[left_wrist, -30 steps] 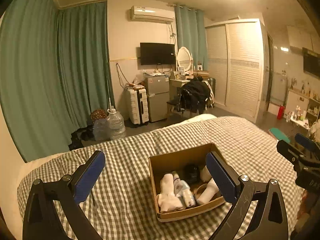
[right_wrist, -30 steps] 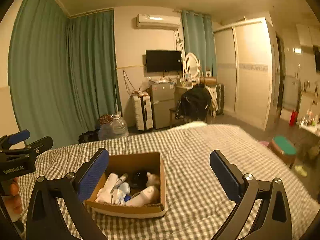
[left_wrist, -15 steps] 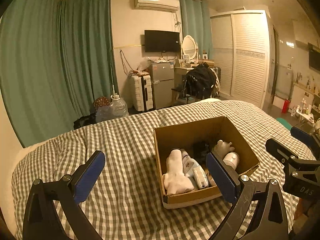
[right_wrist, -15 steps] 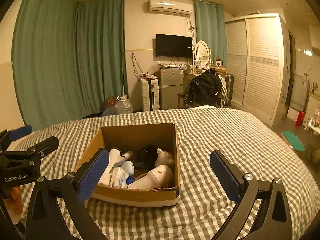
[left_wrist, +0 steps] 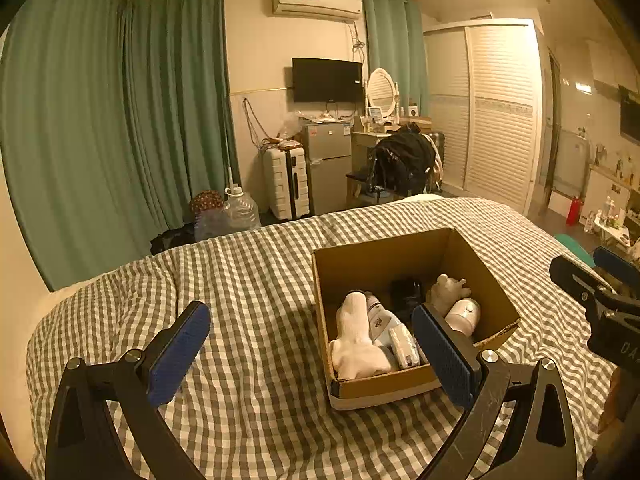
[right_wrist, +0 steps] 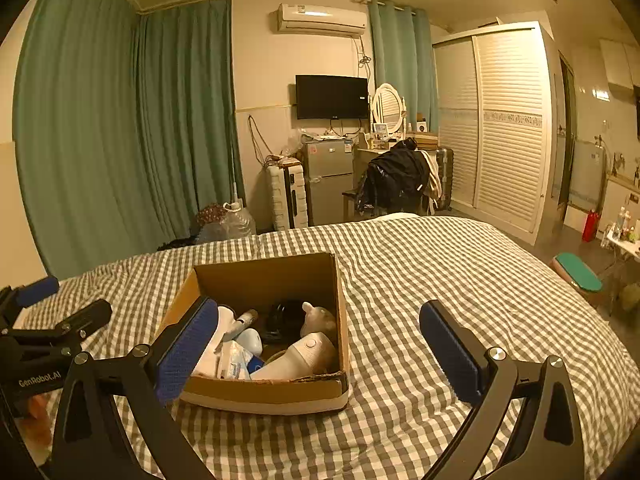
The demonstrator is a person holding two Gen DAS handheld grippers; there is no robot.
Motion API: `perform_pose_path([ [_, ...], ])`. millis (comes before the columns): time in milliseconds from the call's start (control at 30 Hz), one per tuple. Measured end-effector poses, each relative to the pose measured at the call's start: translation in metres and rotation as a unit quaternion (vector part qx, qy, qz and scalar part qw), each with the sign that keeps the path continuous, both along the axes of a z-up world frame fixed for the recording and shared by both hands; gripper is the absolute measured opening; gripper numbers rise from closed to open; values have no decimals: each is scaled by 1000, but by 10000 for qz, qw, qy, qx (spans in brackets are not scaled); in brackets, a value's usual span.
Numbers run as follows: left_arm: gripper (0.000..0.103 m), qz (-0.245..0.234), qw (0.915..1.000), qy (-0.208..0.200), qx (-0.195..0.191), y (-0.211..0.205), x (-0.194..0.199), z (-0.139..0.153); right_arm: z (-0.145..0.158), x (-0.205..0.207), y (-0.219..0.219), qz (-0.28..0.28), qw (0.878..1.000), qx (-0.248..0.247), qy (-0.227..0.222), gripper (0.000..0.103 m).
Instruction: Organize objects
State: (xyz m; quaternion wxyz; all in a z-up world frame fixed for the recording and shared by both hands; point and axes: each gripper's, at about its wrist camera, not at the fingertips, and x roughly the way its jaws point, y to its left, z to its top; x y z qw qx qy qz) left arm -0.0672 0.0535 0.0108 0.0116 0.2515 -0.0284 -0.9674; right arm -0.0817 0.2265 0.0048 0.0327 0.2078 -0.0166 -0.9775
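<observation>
An open cardboard box (left_wrist: 392,252) (right_wrist: 264,276) sits on the checked bed. It holds white socks (left_wrist: 356,336), a white bottle (left_wrist: 380,322), a small packet (left_wrist: 404,346), a black item (left_wrist: 406,292), a plush toy (left_wrist: 448,290) (right_wrist: 316,316), a white device (right_wrist: 296,358) and a marker (right_wrist: 242,322). My left gripper (left_wrist: 312,354) is open and empty, above the bed just left of the box; it also shows in the right wrist view (right_wrist: 60,320). My right gripper (right_wrist: 318,352) is open and empty, over the box's near right corner; it also shows in the left wrist view (left_wrist: 592,280).
The checked bedspread (left_wrist: 248,280) stretches all round the box. Beyond the bed's far edge are green curtains (left_wrist: 120,120), a white suitcase (left_wrist: 286,182), a small fridge (left_wrist: 326,164), a chair with dark clothes (left_wrist: 402,164) and a wardrobe (left_wrist: 500,108).
Both grippers have come closer to the box and tilted down, so the box looms larger and its contents show more fully. Both stay open and empty.
</observation>
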Motion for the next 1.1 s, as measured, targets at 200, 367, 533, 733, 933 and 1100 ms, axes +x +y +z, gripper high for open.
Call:
perform_pose_path([
  [200, 103, -3, 10000, -71, -24, -2, -2, -4, -5, -7, -5, 52, 9999, 54, -126, 101],
  [367, 103, 19, 9999, -64, -96, -3, -3, -5, -7, -9, -10, 104, 9997, 144, -165, 101],
  [533, 103, -6, 9998, -44, -178, -1, -1, -5, -11, -11, -11, 90, 9996, 164, -207, 101],
  [733, 103, 23, 9998, -85, -180, -3, -1, -6, -12, -12, -12, 105, 9995, 174, -258, 101],
  [933, 103, 51, 9998, -54, -195, -6, -2, -5, -15, -13, -17, 106, 9993, 240, -285, 101],
  [1100, 103, 77, 9998, -64, -164, -7, -2, -5, -17, -14, -23, 131, 9986, 413, -303, 101],
])
